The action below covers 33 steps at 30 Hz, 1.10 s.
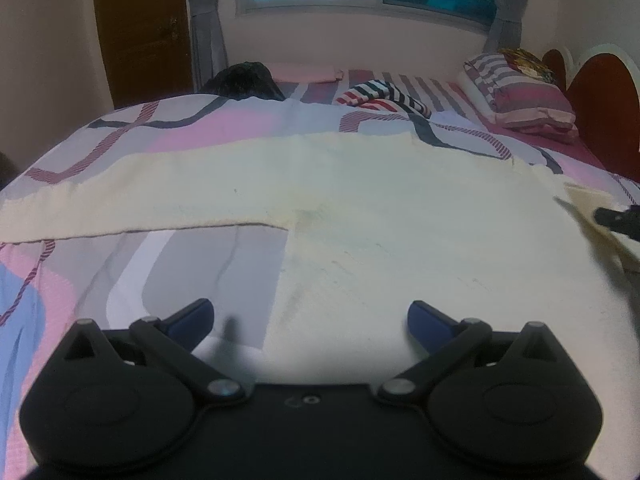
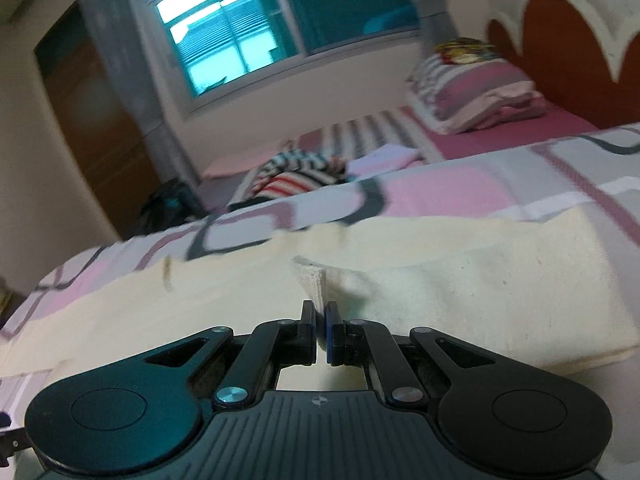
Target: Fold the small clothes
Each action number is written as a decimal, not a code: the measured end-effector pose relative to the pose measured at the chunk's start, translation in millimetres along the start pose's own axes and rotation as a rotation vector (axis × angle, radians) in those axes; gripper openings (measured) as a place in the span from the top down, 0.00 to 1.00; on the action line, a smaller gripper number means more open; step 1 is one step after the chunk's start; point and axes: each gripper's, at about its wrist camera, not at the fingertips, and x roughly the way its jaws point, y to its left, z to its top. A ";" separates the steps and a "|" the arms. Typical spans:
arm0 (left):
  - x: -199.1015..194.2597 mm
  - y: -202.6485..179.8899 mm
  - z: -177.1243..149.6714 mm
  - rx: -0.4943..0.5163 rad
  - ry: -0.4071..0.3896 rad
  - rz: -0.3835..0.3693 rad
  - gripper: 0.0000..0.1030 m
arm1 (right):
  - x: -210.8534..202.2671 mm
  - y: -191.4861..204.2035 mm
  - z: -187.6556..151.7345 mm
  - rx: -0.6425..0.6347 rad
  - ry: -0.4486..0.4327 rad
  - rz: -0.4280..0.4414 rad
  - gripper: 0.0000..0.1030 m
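Two grippers worked over a cream garment.
Right gripper pinched its corner; left gripper gaped empty above the patterned bedspread.

We see the right gripper pinching a corner of the cream cloth, lifted off the patterned bedspread; striped clothes lie far behind.

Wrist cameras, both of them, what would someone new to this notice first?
Most striking is the cream garment spread wide over the pink and grey bedspread. In the right wrist view the right gripper is shut on a lifted corner of it, while the left gripper hovers open above the cloth. Further back a striped garment lies crumpled near the pillow.
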 end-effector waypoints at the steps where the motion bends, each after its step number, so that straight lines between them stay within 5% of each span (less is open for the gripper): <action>1: -0.6 0.0 0.3 -0.002 -0.001 -0.002 0.00 | 5.3 7.2 -1.2 -0.009 0.009 0.013 0.97; 11: 0.1 3.8 1.9 -0.049 -0.002 -0.043 0.00 | 53.9 60.8 -21.8 -0.092 0.127 0.176 0.95; 15: 5.5 -9.0 4.8 -0.018 -0.003 -0.055 0.03 | 52.0 72.6 -31.7 -0.173 0.094 0.185 0.55; 19: 14.9 -32.1 11.3 0.011 -0.001 -0.116 0.18 | 36.2 52.8 -30.0 -0.104 0.028 0.141 0.58; 21: 23.1 -51.7 19.0 0.028 -0.001 -0.180 0.26 | 28.4 35.7 -24.5 -0.036 0.010 0.117 0.72; 24: 40.7 -81.9 30.5 0.016 0.024 -0.310 0.42 | 13.4 5.2 -19.5 0.062 -0.011 0.062 0.72; 29: 74.6 -115.5 45.7 -0.039 0.052 -0.397 0.44 | -12.9 -34.9 -13.7 0.133 -0.048 0.000 0.72; 32: 92.0 -127.4 51.3 -0.087 0.060 -0.447 0.63 | -24.4 -52.5 -9.3 0.145 -0.063 -0.042 0.72; 33: 98.0 -129.8 52.0 -0.099 0.066 -0.454 0.77 | -27.4 -57.4 -8.9 0.154 -0.068 -0.056 0.72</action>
